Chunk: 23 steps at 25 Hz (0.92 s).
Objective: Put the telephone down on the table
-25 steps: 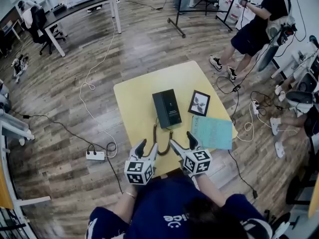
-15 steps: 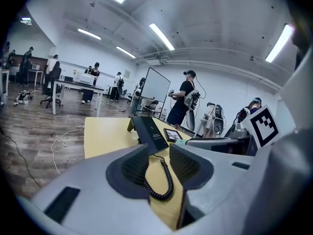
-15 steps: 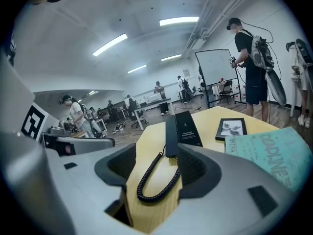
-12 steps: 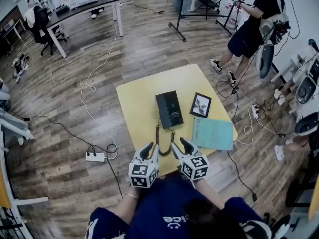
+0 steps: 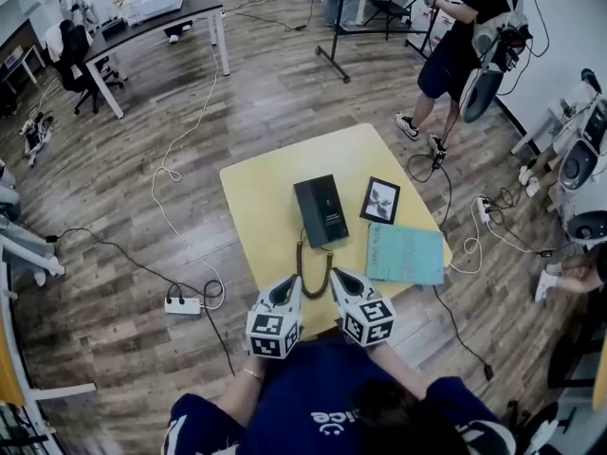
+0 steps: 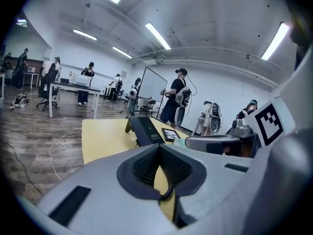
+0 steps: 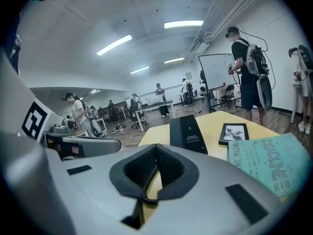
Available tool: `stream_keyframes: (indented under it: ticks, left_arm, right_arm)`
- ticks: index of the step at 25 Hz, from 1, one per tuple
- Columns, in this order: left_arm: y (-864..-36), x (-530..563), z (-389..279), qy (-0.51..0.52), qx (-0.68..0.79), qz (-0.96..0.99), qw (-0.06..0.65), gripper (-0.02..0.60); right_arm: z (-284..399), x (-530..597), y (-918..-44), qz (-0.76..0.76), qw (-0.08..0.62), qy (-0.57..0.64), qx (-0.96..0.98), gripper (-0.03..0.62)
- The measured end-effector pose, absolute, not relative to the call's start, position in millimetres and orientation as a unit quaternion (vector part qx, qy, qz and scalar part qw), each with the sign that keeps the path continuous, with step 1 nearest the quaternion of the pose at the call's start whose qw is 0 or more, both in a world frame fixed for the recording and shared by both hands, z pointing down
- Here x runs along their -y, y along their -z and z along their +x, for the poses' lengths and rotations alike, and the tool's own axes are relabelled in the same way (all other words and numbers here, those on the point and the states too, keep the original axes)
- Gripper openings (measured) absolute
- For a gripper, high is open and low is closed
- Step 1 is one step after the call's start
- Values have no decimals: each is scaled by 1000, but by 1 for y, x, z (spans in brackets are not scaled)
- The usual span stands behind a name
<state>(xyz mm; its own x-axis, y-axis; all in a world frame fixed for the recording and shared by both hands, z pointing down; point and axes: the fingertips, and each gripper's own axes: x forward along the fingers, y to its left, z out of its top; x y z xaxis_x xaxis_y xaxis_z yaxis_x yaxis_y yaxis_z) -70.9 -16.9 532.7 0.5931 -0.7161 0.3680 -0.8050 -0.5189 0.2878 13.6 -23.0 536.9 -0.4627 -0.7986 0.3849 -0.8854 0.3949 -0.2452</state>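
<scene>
The black telephone (image 5: 321, 210) lies flat in the middle of the yellow table (image 5: 266, 188). Its coiled cord (image 5: 313, 287) hangs in a loop toward the table's near edge. My left gripper (image 5: 289, 289) and right gripper (image 5: 340, 278) hover at that edge, on either side of the loop. Both are shut, and I see nothing pressed between their pads. In the left gripper view the left gripper (image 6: 160, 148) points at the telephone (image 6: 146, 130), with the cord (image 6: 168, 192) showing through the gap below the tips. The right gripper (image 7: 156, 148) faces the telephone (image 7: 188, 131) the same way, cord (image 7: 149, 182) below.
A black picture frame (image 5: 380, 201) and a teal paper pad (image 5: 405, 253) lie right of the telephone. A power strip (image 5: 182, 304) and cables lie on the wooden floor to the left. A person (image 5: 455, 45) stands beyond the table at the right. A long desk (image 5: 161, 12) stands far left.
Both grippers' jaws have gone from wide open to shut. The grippers stayed at the near table edge; the telephone did not move.
</scene>
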Motion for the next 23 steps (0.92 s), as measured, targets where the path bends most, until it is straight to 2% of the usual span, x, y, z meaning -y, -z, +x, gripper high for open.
stream_keyframes:
  ticks: [23]
  left_arm:
    - [-535, 5, -74, -105, 425, 875, 207, 5]
  right_arm:
    - [15, 7, -542, 535, 117, -202, 812, 9]
